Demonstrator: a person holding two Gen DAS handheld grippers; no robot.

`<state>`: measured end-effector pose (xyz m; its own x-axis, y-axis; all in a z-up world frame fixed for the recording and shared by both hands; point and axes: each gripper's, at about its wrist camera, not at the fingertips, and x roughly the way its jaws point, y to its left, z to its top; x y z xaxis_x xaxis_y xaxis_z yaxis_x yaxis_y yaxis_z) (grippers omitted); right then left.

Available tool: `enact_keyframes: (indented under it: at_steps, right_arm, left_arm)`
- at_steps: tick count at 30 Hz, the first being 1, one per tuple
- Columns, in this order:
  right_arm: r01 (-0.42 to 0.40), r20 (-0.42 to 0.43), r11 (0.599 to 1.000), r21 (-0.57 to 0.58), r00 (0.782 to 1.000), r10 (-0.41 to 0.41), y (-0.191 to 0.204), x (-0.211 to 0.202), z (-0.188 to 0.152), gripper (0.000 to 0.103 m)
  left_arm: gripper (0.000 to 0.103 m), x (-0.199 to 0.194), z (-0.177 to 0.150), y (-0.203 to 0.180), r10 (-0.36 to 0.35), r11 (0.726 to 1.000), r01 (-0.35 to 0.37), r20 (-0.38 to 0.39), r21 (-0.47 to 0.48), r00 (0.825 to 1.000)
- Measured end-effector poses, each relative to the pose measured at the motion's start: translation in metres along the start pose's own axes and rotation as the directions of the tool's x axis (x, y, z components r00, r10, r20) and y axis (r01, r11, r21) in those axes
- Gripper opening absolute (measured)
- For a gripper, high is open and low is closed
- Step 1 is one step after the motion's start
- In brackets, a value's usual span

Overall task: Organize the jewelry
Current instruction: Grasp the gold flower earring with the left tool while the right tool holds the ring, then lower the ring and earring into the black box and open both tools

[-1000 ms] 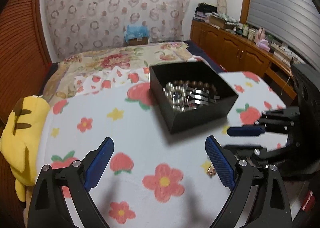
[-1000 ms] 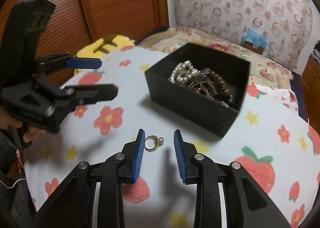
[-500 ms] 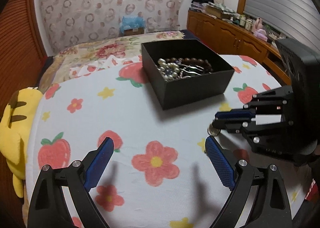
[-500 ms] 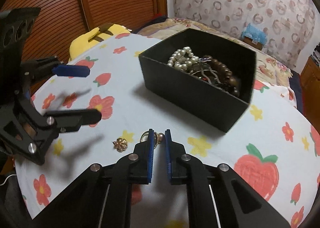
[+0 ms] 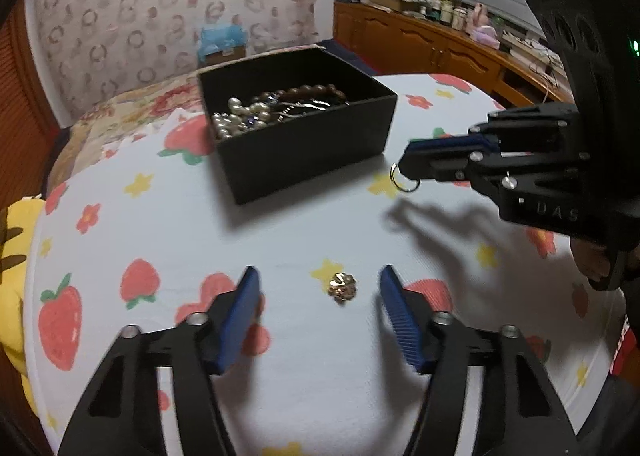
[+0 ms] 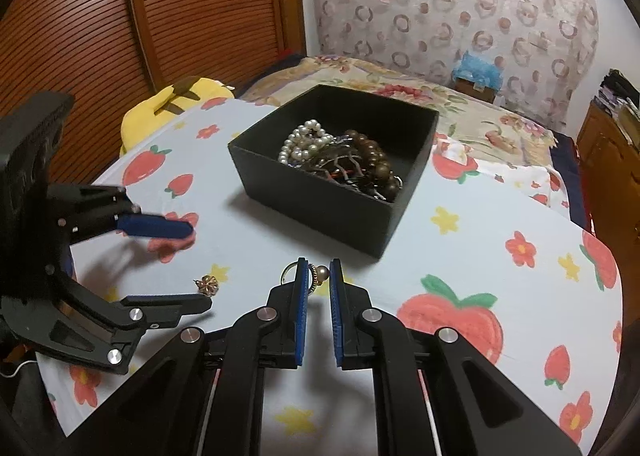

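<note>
Jaws apart, brooch between, box beyond

One black box, one ring, one gold flower charm, two tools.

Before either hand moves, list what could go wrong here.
1. The right gripper pinches the ring only at its tip, above the cloth and short of the black box; it could slip out and roll.
2. The left gripper has its jaws open around the small gold flower piece; closing may bunch the tablecloth or flick the piece away.
</note>
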<state>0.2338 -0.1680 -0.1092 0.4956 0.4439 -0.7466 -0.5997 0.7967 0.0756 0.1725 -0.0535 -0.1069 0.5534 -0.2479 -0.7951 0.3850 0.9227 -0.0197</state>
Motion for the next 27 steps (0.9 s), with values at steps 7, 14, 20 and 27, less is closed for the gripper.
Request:
enact_keyframes:
  at_steps: [7, 14, 20, 27]
  right_arm:
    - [0.001, 0.001, 1.0, 0.002, 1.0, -0.001, -0.003, -0.001, -0.001, 0.012]
    - [0.004, 0.006, 1.0, 0.0, 1.0, -0.004, -0.003, -0.003, -0.001, 0.012]
    - [0.016, 0.04, 1.0, -0.01, 0.999, -0.016, -0.006, -0.011, 0.012, 0.012]
    - [0.026, 0.111, 0.999, -0.02, 0.994, -0.024, -0.014, -0.021, 0.044, 0.012]
  left_arm:
    - [0.024, 0.002, -0.003, -0.002, -0.021, 1.0, 0.021, -0.006, -0.003, 1.0]
    - [0.014, 0.002, -0.001, 0.004, -0.032, 0.999, 0.032, 0.001, -0.032, 1.0]
    - [0.014, -0.007, 0.009, 0.011, -0.025, 0.998, 0.027, 0.041, -0.052, 0.999]
    - [0.014, -0.016, 0.033, 0.017, 0.004, 0.999, 0.001, 0.095, -0.049, 0.995]
